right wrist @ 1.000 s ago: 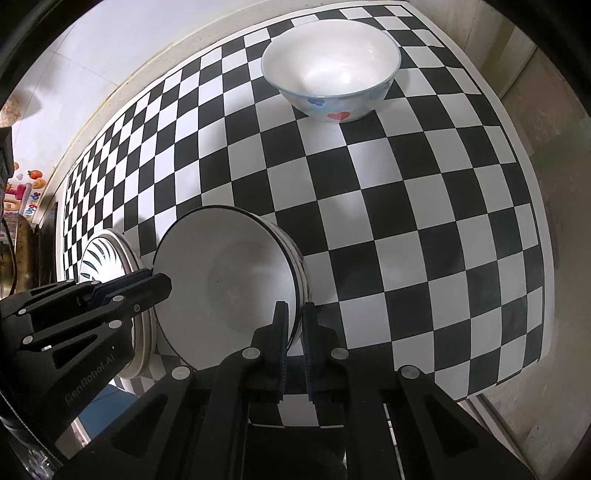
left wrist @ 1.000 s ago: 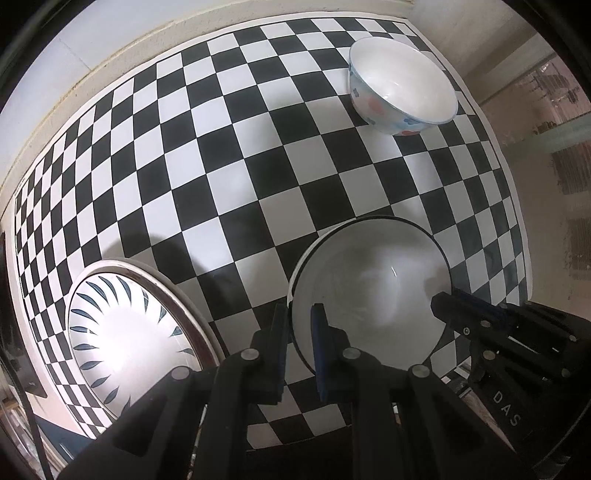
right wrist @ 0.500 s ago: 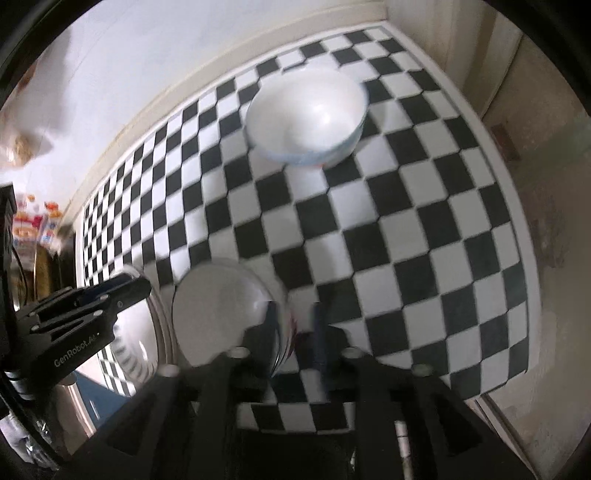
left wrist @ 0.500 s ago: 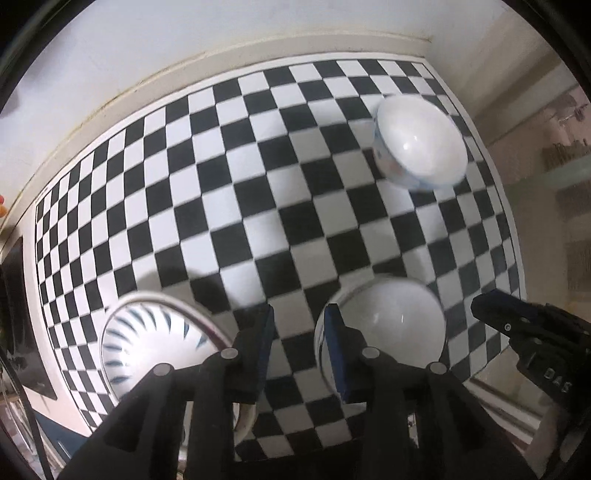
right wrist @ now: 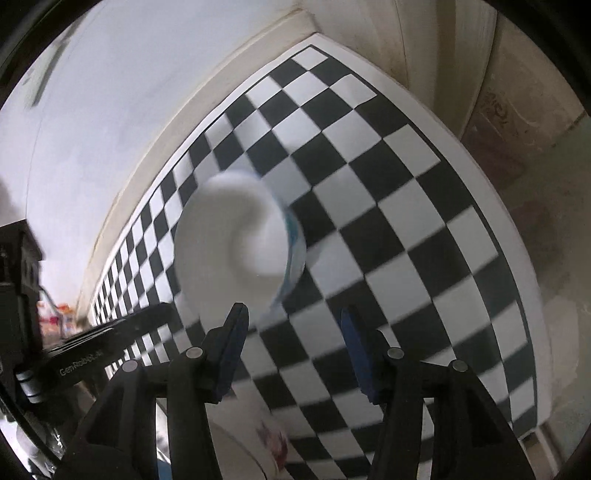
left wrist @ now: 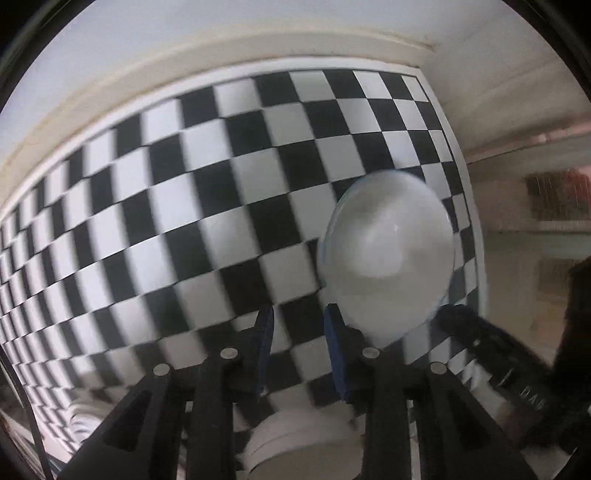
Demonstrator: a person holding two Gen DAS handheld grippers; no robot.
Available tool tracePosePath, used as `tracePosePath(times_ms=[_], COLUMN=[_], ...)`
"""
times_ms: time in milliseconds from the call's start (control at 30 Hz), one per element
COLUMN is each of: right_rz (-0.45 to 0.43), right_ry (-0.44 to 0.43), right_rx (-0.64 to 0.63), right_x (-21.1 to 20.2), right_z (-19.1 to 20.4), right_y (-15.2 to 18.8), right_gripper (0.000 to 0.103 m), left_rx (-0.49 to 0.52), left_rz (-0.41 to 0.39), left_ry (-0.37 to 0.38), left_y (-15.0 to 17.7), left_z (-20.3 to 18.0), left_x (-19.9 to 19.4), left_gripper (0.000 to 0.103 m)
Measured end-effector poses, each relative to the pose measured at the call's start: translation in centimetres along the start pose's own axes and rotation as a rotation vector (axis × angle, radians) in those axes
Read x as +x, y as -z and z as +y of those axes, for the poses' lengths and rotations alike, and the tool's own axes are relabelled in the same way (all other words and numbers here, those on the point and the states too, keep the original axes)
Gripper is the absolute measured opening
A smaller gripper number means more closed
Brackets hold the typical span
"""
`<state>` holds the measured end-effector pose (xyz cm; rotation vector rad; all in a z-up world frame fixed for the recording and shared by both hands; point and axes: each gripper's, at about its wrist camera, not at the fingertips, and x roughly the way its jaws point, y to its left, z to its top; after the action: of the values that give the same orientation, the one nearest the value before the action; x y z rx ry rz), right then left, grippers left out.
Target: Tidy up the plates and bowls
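Note:
A white bowl with a blue-patterned outside (left wrist: 388, 258) stands on the black-and-white checkered cloth (left wrist: 184, 206); it also shows in the right wrist view (right wrist: 236, 251). Both views are motion-blurred. My left gripper (left wrist: 297, 350) is open and empty, just left of and short of the bowl. My right gripper (right wrist: 291, 347) is open wide and empty, a little short of the bowl's right side. A white bowl or plate stack (left wrist: 303, 443) lies under the left gripper at the bottom edge. A plate rim with a red mark (right wrist: 266, 443) shows under the right gripper.
A pale wall (left wrist: 258, 22) runs along the cloth's far edge. The cloth's right edge (right wrist: 517, 258) borders a beige surface. The other gripper shows at the right of the left wrist view (left wrist: 517, 387) and at the left of the right wrist view (right wrist: 81, 362).
Both grippers let go of the black-rimmed bowl's rim, opened, and lifted and swung toward the far patterned bowl, which now looks much nearer. The released bowl and the plates dropped to the bottom edge.

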<state>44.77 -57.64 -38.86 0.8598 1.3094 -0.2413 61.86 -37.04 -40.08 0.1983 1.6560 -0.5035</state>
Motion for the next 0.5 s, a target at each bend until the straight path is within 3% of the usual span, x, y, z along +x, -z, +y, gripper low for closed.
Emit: tracePosePath(times_ms=[67, 233, 333, 400, 500], right_rz=[0.013, 0.042, 0.059, 0.067, 0.067], right_ry=[-0.010, -0.035, -0.032, -0.018, -0.005], right_rx=[0.018, 0.042, 0.036, 0.048, 0.048], right_x=[1.1, 3.1, 4.0, 4.7, 4.9], right_z=[-0.2, -0.3, -0.1, -0.3, -0.4], right_y=[-1.2, -3.4, -4.2, -4.7, -5.0], right_gripper=[0.055, 0.053, 0.042, 0.018, 0.015], left_rx=[-0.014, 0.019, 0.052, 0.060, 0.068], left_rz=[-0.002, 0.030, 0.037, 0.040, 0.028], left_ry=[0.050, 0.013, -0.002, 0.008, 0.020], left_y=[-1.8, -4.0, -4.4, -4.5, -4.1], left_z=[-0.2, -1.5, -2.0, -2.2, -2.4], left_x=[-0.3, 0.9, 1.9, 2.5, 2.3], left_gripper=[0.028, 0.027, 0.024, 0.015, 0.010])
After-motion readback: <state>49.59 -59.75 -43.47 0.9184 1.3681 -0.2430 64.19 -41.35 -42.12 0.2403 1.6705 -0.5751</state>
